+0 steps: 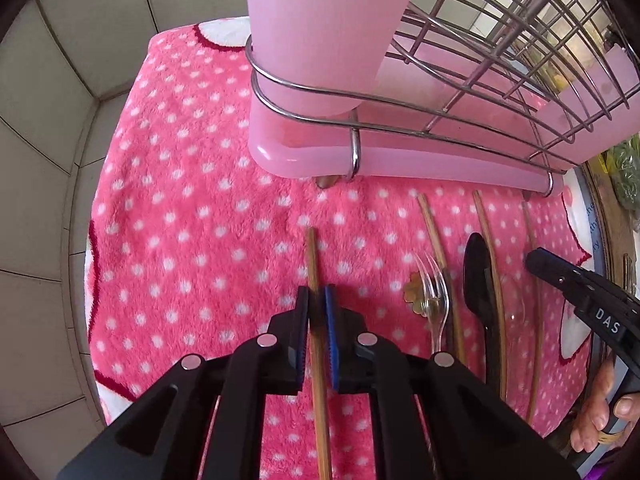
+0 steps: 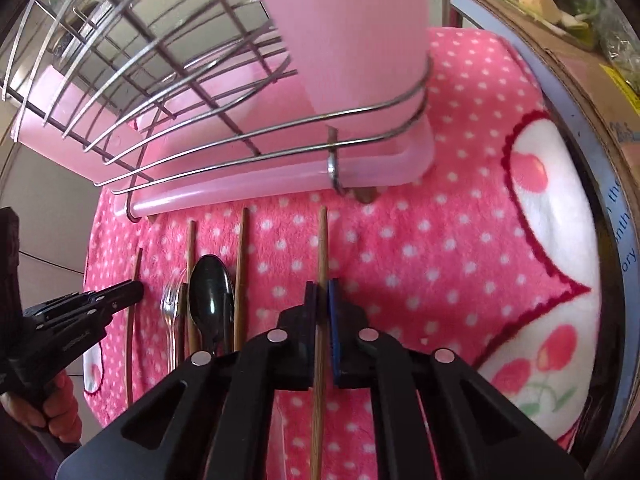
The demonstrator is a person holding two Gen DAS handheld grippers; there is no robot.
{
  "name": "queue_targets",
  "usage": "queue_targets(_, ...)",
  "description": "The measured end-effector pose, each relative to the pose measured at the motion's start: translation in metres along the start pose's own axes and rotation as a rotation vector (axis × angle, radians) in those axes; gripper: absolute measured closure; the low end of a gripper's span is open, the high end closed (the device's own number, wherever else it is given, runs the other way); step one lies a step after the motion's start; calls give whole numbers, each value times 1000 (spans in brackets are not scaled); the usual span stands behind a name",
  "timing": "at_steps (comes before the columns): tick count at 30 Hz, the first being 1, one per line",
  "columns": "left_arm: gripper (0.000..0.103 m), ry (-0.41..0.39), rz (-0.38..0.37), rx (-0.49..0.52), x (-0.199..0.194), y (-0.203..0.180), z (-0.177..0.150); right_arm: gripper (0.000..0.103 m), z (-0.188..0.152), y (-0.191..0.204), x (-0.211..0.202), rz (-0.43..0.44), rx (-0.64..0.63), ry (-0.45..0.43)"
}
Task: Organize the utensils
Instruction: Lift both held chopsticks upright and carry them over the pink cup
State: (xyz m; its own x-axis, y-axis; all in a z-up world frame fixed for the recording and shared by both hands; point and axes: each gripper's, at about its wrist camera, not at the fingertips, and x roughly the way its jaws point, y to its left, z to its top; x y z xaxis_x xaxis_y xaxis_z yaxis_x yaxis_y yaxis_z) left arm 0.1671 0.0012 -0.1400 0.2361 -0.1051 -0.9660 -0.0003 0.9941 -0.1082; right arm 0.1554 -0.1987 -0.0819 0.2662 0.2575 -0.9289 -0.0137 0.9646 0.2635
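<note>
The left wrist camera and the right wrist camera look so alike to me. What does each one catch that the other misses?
Only the left wrist view shows the tiled wall and the left gripper closed on a chopstick.

Only the right wrist view shows the cardboard box of vegetables and the right gripper closed on its own chopstick.

Both show the pink dotted towel, the wire rack with its pink holder, the black spoon and the clear fork.
</note>
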Motion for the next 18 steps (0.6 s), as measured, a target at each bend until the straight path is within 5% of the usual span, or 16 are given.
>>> queue_targets(7,98,-37,29,49,-1,-16,9,97,-7,-22,-19,-7,18,15)
queue_targets(18,98,-83,-53,-39,-23,1,-5,97,-9,-13,2,-11,-21,41)
